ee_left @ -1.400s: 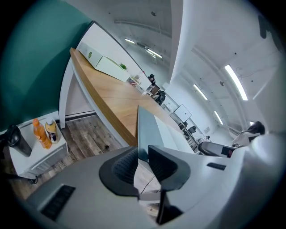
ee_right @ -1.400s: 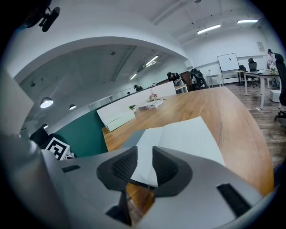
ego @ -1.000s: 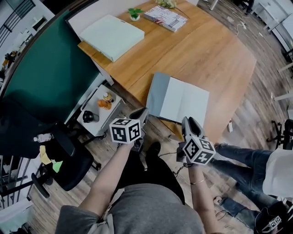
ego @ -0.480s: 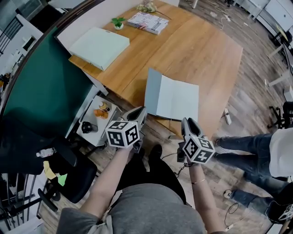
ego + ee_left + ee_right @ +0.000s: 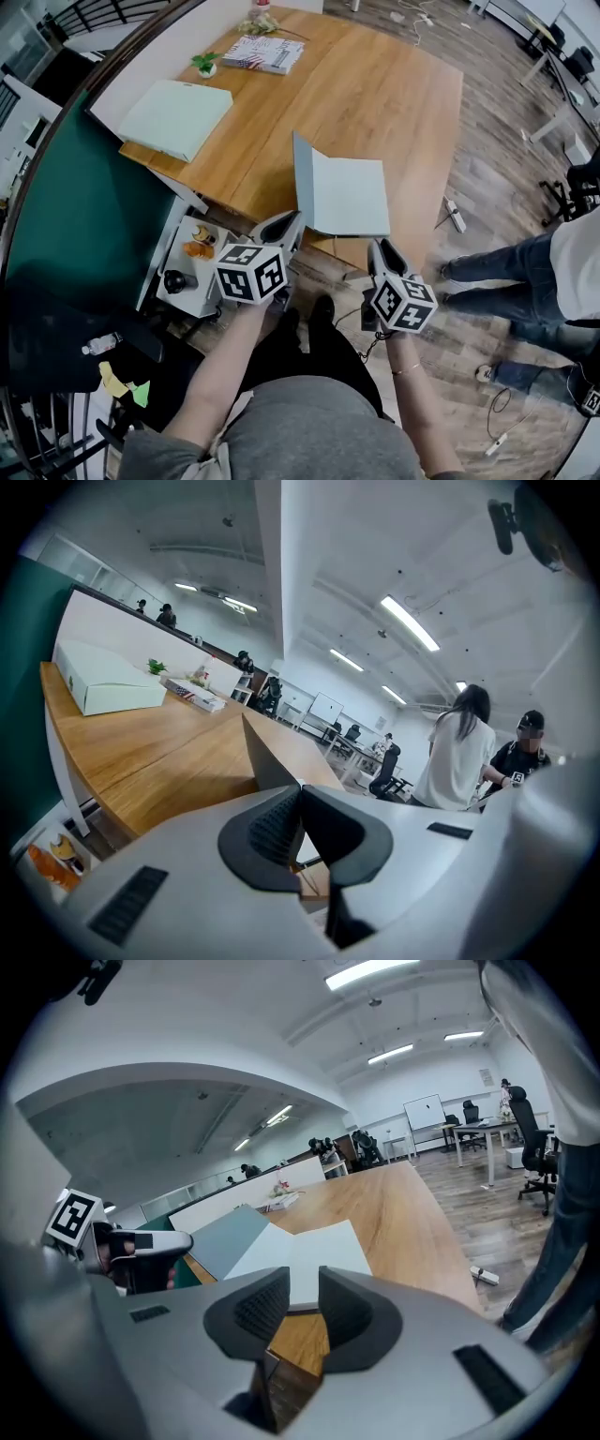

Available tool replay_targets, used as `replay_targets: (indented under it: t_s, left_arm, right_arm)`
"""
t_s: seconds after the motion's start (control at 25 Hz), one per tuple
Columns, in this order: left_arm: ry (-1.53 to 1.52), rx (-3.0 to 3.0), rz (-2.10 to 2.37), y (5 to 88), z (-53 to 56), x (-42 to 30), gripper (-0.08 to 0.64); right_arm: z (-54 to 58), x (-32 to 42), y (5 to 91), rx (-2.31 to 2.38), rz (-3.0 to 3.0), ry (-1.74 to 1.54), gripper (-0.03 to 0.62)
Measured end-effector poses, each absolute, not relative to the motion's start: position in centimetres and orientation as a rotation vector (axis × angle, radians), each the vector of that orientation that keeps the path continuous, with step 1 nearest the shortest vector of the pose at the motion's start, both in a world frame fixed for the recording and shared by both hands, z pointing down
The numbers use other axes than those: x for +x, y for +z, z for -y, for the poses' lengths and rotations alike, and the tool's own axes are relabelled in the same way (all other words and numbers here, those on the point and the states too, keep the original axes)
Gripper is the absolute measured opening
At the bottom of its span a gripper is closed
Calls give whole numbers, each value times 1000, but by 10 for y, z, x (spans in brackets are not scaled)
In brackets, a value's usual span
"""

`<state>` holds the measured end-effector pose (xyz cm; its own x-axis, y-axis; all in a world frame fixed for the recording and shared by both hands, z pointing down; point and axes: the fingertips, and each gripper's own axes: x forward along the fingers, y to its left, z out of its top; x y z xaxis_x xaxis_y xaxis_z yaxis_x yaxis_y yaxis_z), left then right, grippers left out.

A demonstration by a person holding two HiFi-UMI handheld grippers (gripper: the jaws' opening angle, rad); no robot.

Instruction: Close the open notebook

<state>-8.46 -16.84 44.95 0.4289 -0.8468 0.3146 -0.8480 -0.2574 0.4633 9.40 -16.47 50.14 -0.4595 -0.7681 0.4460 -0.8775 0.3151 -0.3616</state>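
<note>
Notebook (image 5: 352, 197) lies open near table (image 5: 394, 94) front edge.

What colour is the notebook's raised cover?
Muted grey-blue; the notebook cover shows best in the right gripper view.

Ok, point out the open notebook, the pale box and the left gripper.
open notebook (image 5: 352, 192), head view, on its white page.
pale box (image 5: 176, 117), head view, middle of its top.
left gripper (image 5: 294, 219), head view, at its fingertips.
</note>
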Motion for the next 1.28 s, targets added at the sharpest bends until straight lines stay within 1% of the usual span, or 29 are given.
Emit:
replay_targets:
  t_s: [0.68, 1.28]
  left_arm:
    - [86, 2284, 1236, 430, 184, -20, 29]
    - [198, 2369, 1084, 443, 200, 49, 29]
  right_arm:
    - [141, 130, 496, 1724, 2308, 868, 100]
    - [135, 166, 501, 1840, 2232, 901, 98]
